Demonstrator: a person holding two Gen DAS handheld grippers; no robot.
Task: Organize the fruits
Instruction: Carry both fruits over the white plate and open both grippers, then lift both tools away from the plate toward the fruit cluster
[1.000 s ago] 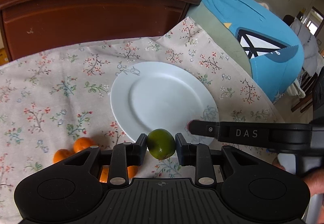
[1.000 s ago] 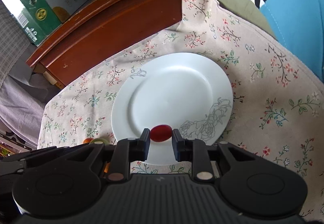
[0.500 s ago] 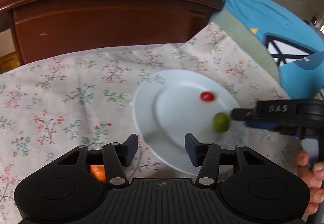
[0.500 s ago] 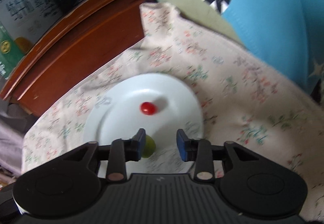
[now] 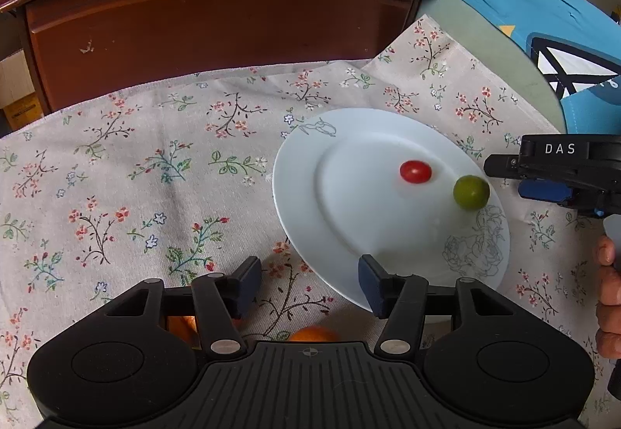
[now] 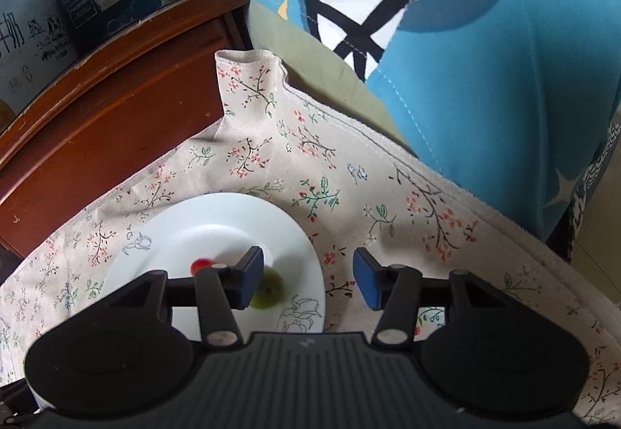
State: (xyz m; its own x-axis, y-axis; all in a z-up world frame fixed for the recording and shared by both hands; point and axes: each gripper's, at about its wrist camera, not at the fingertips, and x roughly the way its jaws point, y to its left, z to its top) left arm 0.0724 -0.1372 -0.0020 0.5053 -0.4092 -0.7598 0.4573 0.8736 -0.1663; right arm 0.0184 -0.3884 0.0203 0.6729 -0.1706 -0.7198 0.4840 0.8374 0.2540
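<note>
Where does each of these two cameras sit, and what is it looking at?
Left wrist view: rides the left tool, looking down at the plate, tomato and lime; the right tool and a hand show.
Right wrist view: rides the right tool, looking down at the cloth; own fingers only.
Shared: plate, tomato, lime, cloth.

oranges (image 5: 310, 334) mostly behind left tool | tomato (image 6: 200, 265) partly hidden | lime (image 6: 269, 291) blurred

A floral tablecloth (image 5: 163, 173) carries a white plate (image 5: 349, 243) and oranges (image 5: 310, 334).
</note>
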